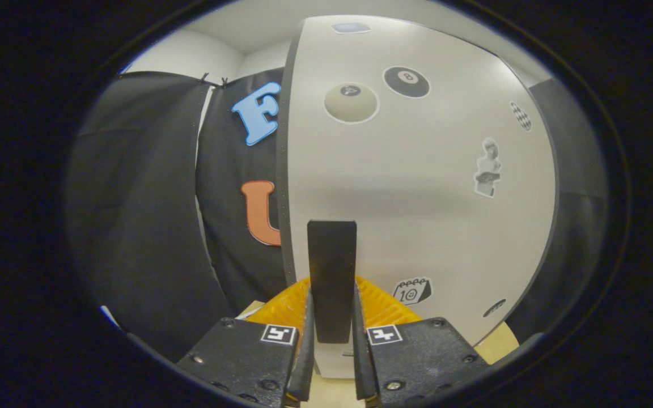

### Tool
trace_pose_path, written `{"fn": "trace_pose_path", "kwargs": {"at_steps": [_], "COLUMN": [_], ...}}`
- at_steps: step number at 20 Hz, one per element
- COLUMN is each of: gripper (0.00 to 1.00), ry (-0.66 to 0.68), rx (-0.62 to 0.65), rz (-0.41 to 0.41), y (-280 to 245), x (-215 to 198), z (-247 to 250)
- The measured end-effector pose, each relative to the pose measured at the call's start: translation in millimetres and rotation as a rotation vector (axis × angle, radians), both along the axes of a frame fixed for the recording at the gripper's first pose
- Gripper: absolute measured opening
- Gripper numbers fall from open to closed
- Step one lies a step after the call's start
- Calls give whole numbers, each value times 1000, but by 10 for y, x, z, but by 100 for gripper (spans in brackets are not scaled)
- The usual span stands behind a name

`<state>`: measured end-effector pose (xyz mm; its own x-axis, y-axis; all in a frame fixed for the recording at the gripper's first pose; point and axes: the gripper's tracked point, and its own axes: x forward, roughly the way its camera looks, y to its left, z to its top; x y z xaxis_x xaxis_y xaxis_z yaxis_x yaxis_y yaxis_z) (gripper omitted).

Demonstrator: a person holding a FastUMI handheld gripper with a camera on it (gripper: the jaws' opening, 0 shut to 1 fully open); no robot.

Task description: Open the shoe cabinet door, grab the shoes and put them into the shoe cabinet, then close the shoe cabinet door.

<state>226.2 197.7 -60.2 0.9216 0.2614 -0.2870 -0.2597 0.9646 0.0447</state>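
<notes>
The white shoe cabinet door point(417, 187) stands upright right in front of me, dotted with several stickers. A black flat handle point(332, 255) sticks out from its lower part, near the door's left edge. My gripper point(332, 323) is shut on this handle, with one finger pressing on each side of it. I see the door's dark left edge point(283, 170), but whether the door is ajar I cannot tell.
Black booth cloth point(145, 215) hangs close on the left of the cabinet and also on its right point(579, 226). A light wooden surface point(499, 345) shows below the door. White wall and ceiling point(207, 51) lie above the cloth.
</notes>
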Motion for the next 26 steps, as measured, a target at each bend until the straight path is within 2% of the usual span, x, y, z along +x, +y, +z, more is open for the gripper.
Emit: {"fn": "trace_pose_path", "kwargs": {"at_steps": [9, 13, 18, 26], "gripper": [32, 32, 32, 32], "ry": [-7, -23, -34, -44], "rx": [-12, -25, -40, -62], "rz": [147, 179, 179, 110], "y": [-347, -660, -920, -1404], "x": [-794, -1111, -1293, -1551], "z": [137, 183, 211, 286]}}
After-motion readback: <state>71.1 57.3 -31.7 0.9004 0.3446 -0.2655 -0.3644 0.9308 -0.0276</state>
